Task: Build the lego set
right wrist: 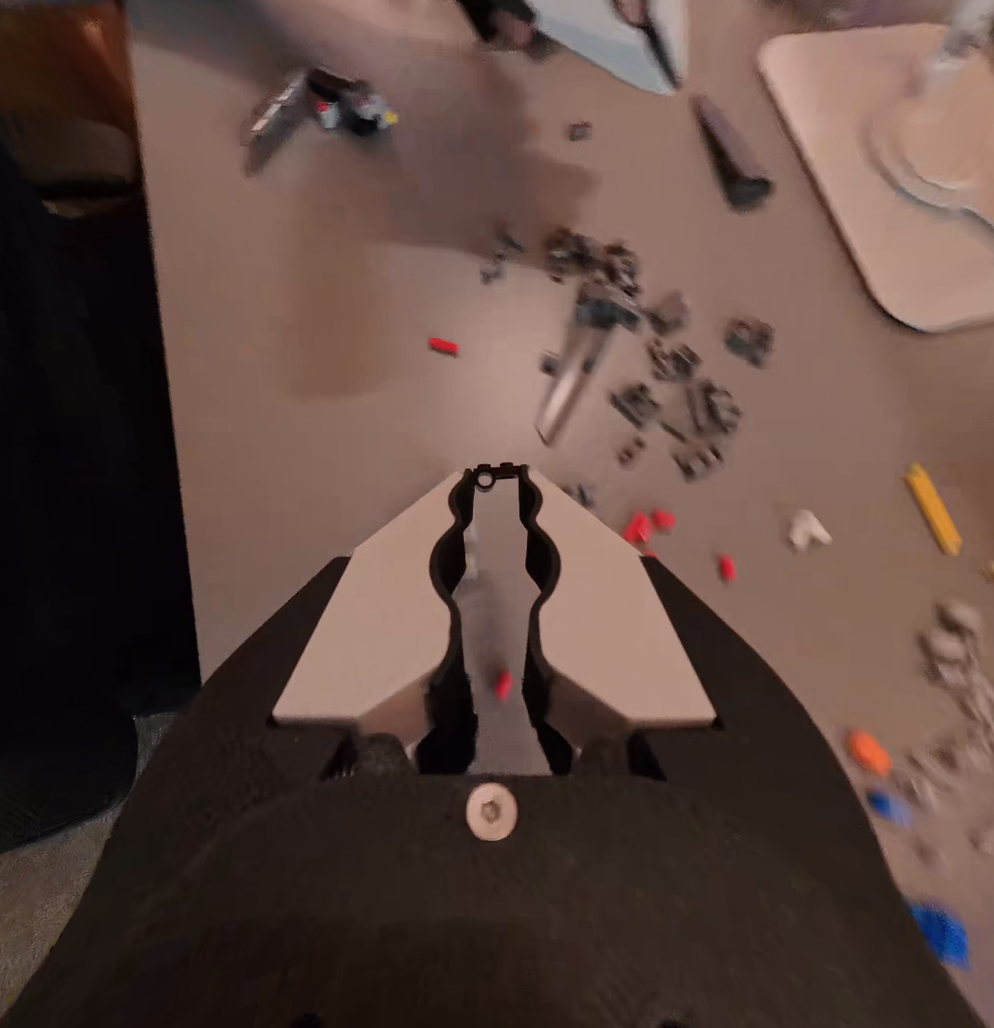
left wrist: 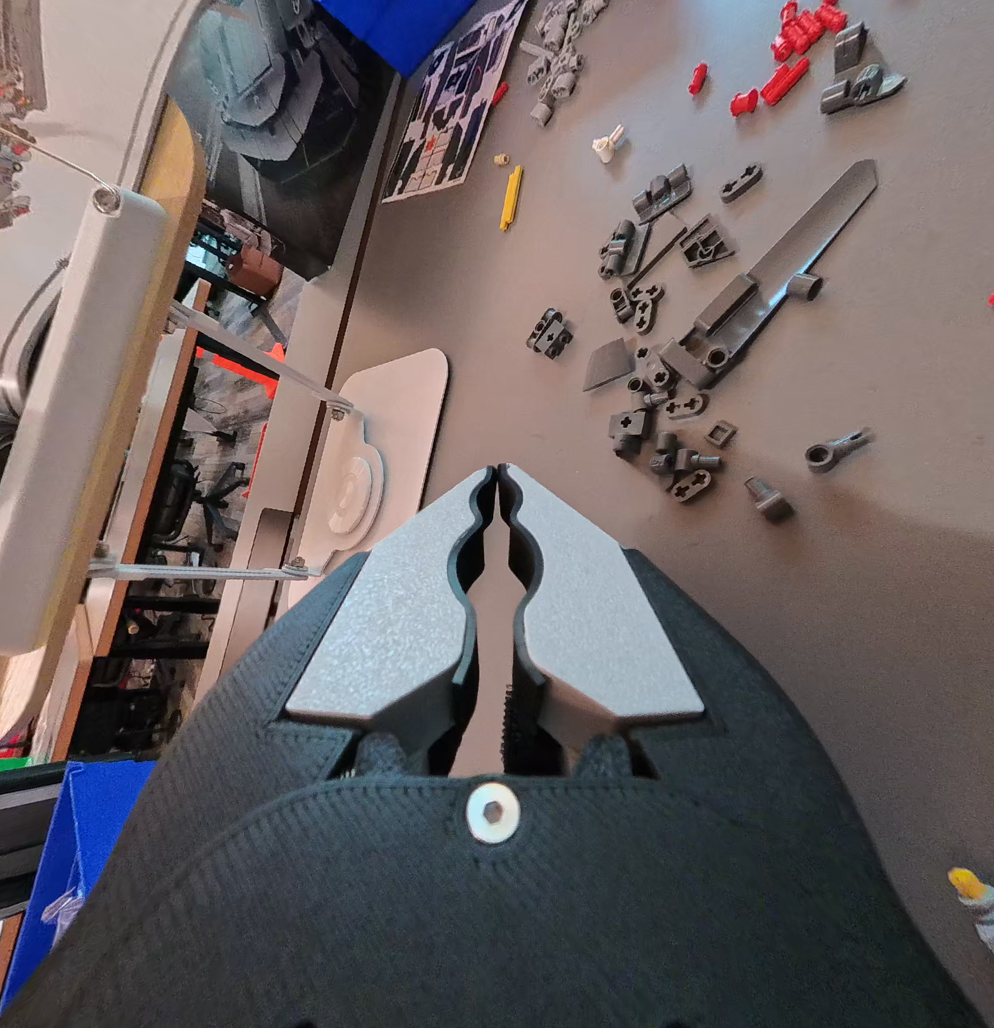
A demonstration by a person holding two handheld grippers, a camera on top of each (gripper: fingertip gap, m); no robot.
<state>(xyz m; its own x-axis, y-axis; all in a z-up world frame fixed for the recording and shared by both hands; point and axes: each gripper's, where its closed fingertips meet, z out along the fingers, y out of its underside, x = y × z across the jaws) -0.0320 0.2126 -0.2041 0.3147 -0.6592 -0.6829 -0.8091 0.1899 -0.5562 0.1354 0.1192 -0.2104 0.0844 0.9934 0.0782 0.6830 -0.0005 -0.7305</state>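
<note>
- Closest to us on the left side, our left gripper (left wrist: 497,473) is fully closed, tips touching, with nothing between them, and it hangs above the brown table (left wrist: 817,639).
- Our right gripper (right wrist: 498,479) is pinching a small black plastic piece (right wrist: 497,477) right at the tips. It's a flat bit with a round hole at one end, and both fingertips (right wrist: 525,481) press on its ends.
- Just past the left gripper's tips we've got a white stand base (left wrist: 389,439) to the left, flat on the table.
- Off to the right of that there's a scatter of dark grey building pieces (left wrist: 661,389), with a long grey blade-shaped part (left wrist: 784,267) lying among them.
- Farther out we see a yellow stick (left wrist: 511,197), a small white piece (left wrist: 607,146) and a bunch of red pins (left wrist: 789,61).
- At the far edge sits a printed sheet (left wrist: 450,111).
- The right view is pretty blurry, but the same grey pile (right wrist: 650,345) shows up beyond the held piece, with red bits (right wrist: 648,525) just right of the fingers.
</note>
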